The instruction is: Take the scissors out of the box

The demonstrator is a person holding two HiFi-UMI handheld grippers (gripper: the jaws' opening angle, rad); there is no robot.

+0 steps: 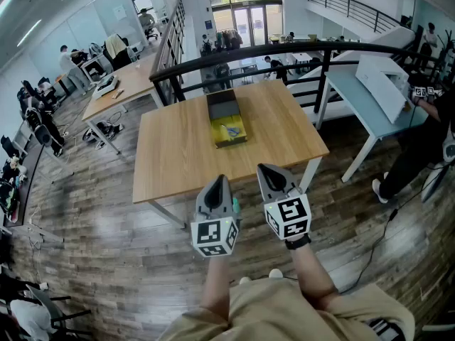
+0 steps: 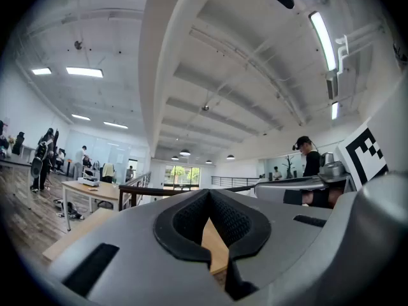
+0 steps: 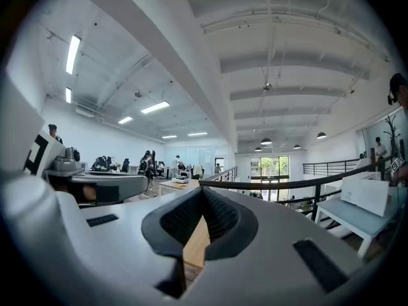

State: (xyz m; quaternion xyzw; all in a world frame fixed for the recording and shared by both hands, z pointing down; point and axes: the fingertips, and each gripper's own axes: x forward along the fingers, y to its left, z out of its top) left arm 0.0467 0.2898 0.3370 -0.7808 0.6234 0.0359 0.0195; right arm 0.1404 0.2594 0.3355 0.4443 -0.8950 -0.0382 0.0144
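Observation:
On the wooden table (image 1: 178,155), toward its far middle, stands an open olive-yellow box (image 1: 232,143) with its dark lid folded back. Inside lie the scissors (image 1: 231,129), showing blue and yellow. Both grippers hover side by side over the floor, just short of the table's near edge and well away from the box. The left gripper (image 1: 215,180) is shut, and in the left gripper view (image 2: 208,192) its pads meet at the tips with nothing between them. The right gripper (image 1: 269,168) is likewise shut and empty (image 3: 203,189). The box appears in neither gripper view.
A black railing (image 1: 284,48) runs behind the table. To the right is a white table (image 1: 370,105) with a white box (image 1: 384,84) and a person (image 1: 426,141) beside it. Desks with seated people fill the far left. A cable (image 1: 384,226) trails on the floor.

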